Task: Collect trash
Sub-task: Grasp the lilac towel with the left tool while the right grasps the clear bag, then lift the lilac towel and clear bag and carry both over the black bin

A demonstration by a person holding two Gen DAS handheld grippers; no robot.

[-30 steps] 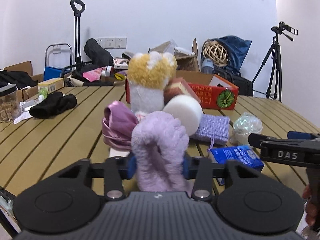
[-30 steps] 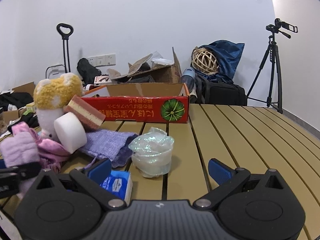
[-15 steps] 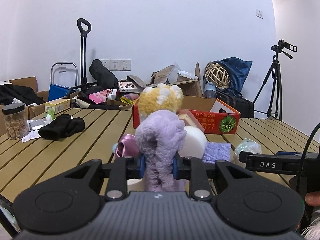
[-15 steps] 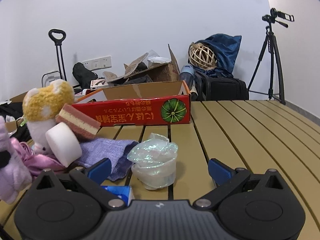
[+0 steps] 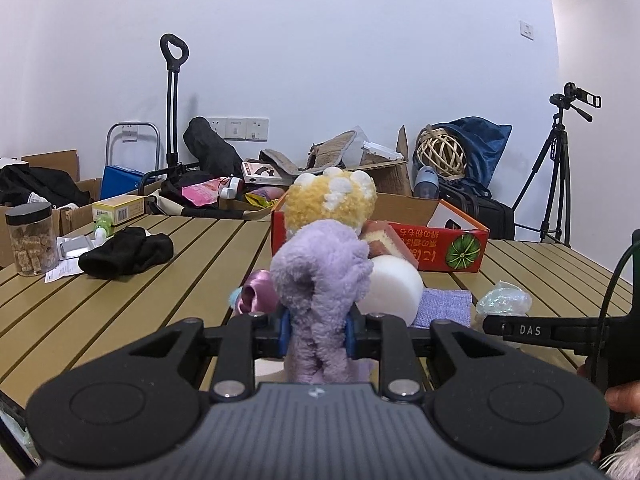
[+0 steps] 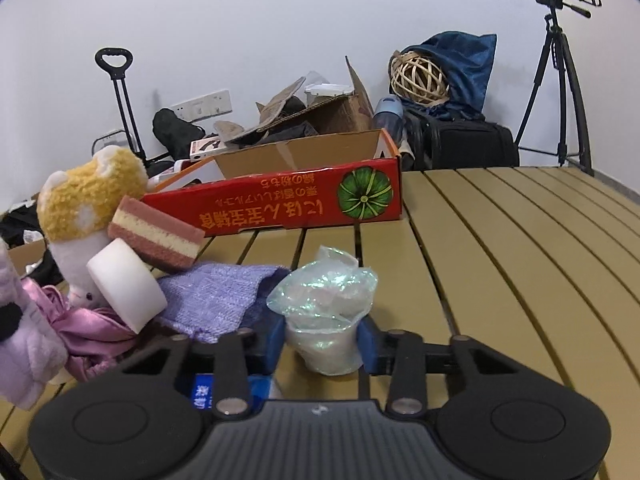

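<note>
The left claw (image 5: 316, 330) is clamped on a purple plush toy (image 5: 320, 280), its blue pads pressed into the fuzzy body low down, so the toy stands up between them and rises above the claw. Just behind the toy lie a white foam disc (image 5: 394, 290), a yellow-headed plush (image 5: 332, 196) and a layered pink sponge (image 5: 390, 240), with a pink satin cloth (image 5: 256, 296) at the toy's left.

The right claw (image 6: 322, 344) has just been closing, and a crumpled iridescent plastic cup (image 6: 324, 308) sits directly between its blue pads, which now meet the cup's lower sides; the cup's base rests on the slatted wooden counter (image 6: 500, 264). Left of the cup lies a purple knitted cloth (image 6: 216, 292), and a blue packet (image 6: 204, 390) shows under the claw's left finger. Beyond the cup, a red cardboard box (image 6: 280, 204) with a green pumpkin picture stands open on the counter.
</note>
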